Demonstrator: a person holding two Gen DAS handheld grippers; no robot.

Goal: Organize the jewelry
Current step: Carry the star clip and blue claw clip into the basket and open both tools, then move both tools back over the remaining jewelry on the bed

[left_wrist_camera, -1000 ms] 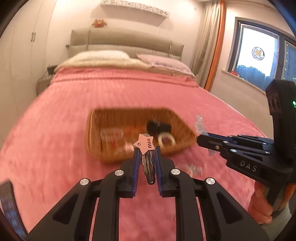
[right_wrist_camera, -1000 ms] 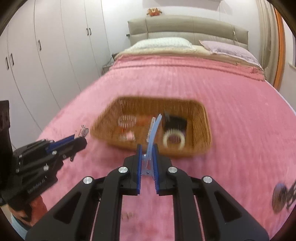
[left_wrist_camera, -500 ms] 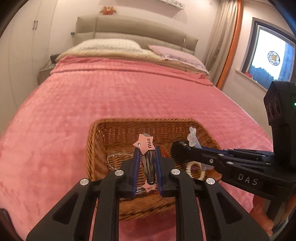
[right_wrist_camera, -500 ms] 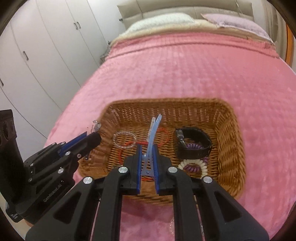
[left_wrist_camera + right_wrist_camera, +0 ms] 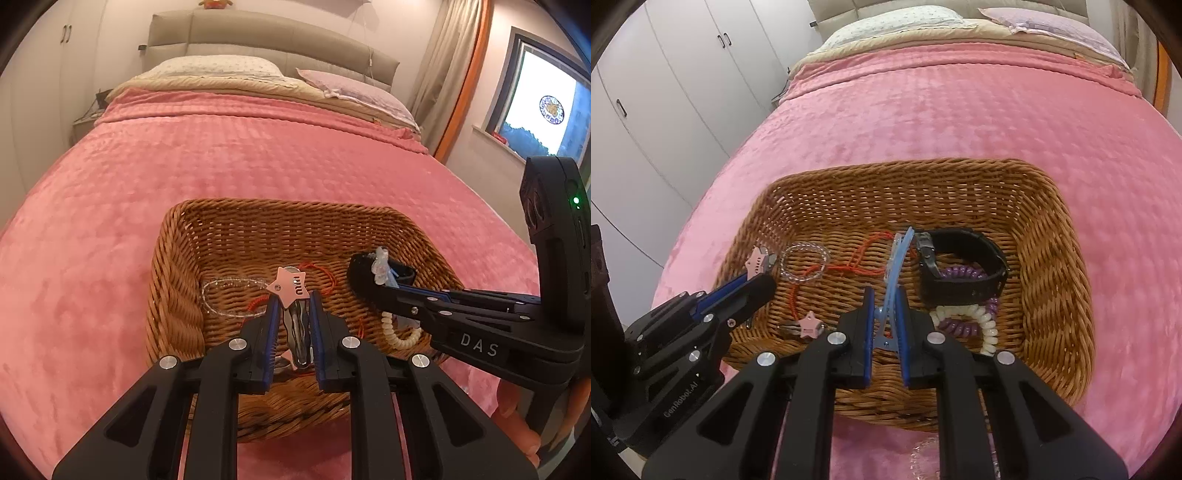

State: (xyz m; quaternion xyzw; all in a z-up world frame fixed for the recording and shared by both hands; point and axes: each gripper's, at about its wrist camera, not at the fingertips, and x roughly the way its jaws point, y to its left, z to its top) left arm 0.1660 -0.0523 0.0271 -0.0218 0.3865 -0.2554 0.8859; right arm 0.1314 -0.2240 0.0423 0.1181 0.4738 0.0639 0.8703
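We hold both grippers over the wicker basket (image 5: 1052, 258) that sits on the pink bedspread (image 5: 221, 166). Our left gripper (image 5: 292, 310) is clamped on a hair clip with a pink star (image 5: 290, 286): the clip's silver body runs lengthwise between the two blue pads, and the star end sticks out past the fingertips, above the basket's left half. Our right gripper (image 5: 886, 306) is clamped on a pale blue hair clip (image 5: 895, 258); its hinged end sits between the pads, and its long blades reach forward and up beyond the fingertips, over the middle of the basket.

Below them, inside the basket, lie a clear bead bracelet (image 5: 804, 264), a red cord (image 5: 857, 264), a second star clip (image 5: 805, 326) near the front wall, a black watch (image 5: 964, 266), and purple and cream spiral hair ties (image 5: 964, 321) just beside the watch. In the left wrist view a hand (image 5: 517, 417) grips the right gripper's handle at the lower right.
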